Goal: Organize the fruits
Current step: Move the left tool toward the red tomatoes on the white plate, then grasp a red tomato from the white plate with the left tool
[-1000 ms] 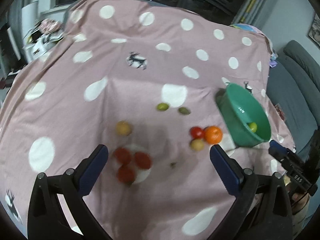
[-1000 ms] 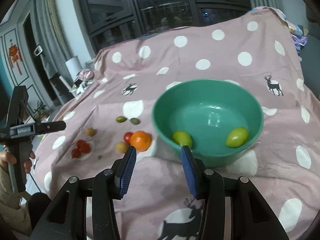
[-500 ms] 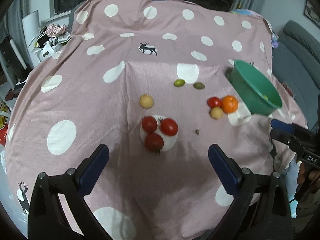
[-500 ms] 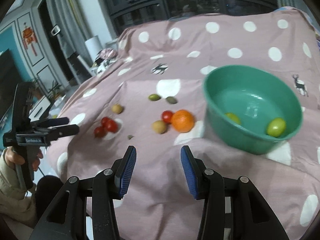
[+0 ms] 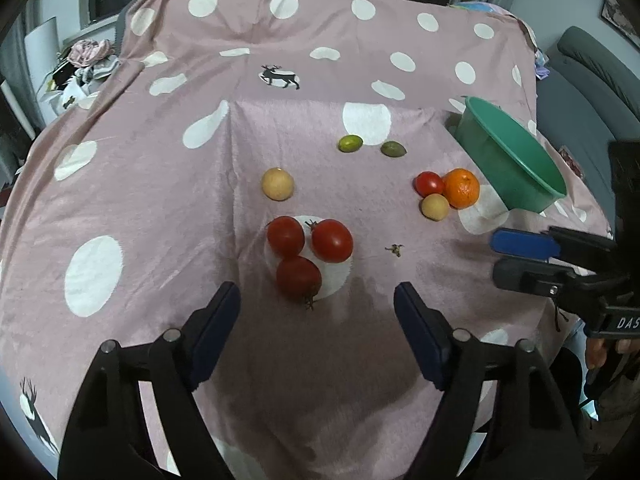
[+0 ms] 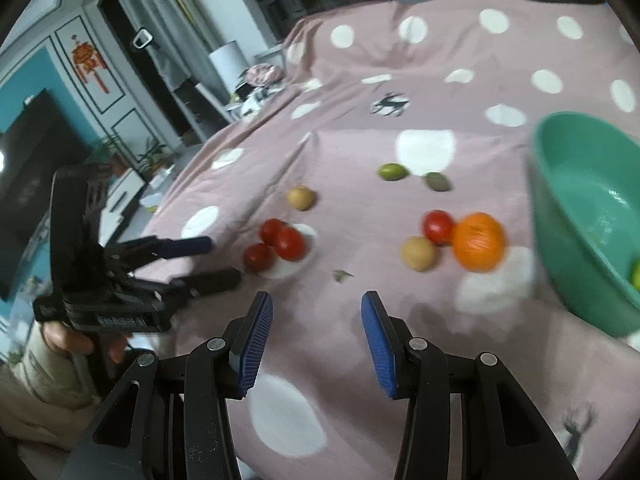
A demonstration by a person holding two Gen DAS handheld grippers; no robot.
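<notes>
A person's left gripper point(image 5: 318, 312) hovers over three red tomatoes point(image 5: 308, 254) clustered on a white dot of the pink spotted tablecloth point(image 5: 160, 208), its jaws closing with nothing yet between them. The nearest tomato point(image 5: 299, 278), stem toward the camera, lies just ahead of the fingertips at 12 o'clock. The right gripper point(image 6: 317, 334), jaws narrowly parted and empty, points toward a second cluster at its 1 o'clock: a small red tomato point(image 6: 439, 227), an orange point(image 6: 478, 241) and a pale yellow fruit point(image 6: 417, 254), all touching. The green bowl point(image 6: 568, 216) sits at 3 o'clock of that group, a green fruit point(image 6: 635, 276) just showing inside. Another pale fruit point(image 5: 277, 184) and two small green ones point(image 5: 351, 144) lie apart at 12 o'clock. The tomatoes look light, smooth and soft-skinned, likely to bruise or roll; the safest hold is probably across the widest middle, with gentle pressure.
</notes>
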